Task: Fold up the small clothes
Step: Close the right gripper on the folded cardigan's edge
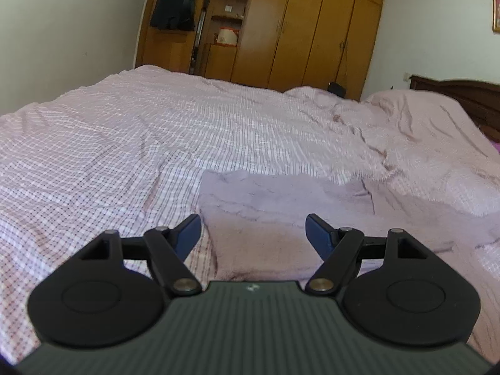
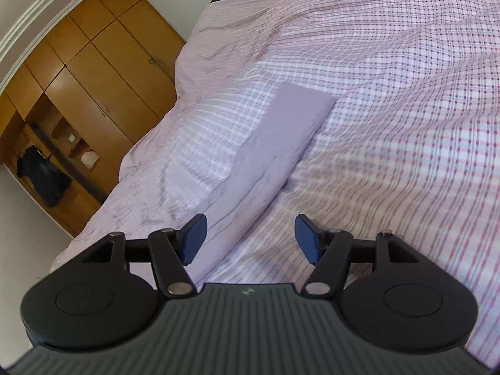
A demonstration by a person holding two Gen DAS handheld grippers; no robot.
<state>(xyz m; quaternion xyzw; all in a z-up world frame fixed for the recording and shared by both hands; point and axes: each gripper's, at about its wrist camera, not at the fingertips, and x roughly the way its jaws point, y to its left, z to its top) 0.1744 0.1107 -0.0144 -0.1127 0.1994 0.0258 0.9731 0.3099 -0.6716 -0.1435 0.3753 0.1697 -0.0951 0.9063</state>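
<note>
A lilac cloth (image 1: 281, 206) (image 2: 275, 143) is lying folded into a long strip on the checked bed cover (image 1: 109, 143) (image 2: 406, 109). The left tool (image 1: 253, 234) is hovering over its near end, fingers spread and gripping nothing. The right tool (image 2: 250, 237) is hanging spread too, one blue finger (image 2: 195, 237) over the strip's edge. A wooden wardrobe (image 1: 312, 25) (image 2: 103, 62) is standing behind the bed.

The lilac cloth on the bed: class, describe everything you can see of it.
The lilac cloth is a soft, fleecy-looking piece, already folded into a long rectangle with creased layers. It lies flat on the checked bedsheet, and neither the open left gripper nor the open right gripper grips it.
</note>
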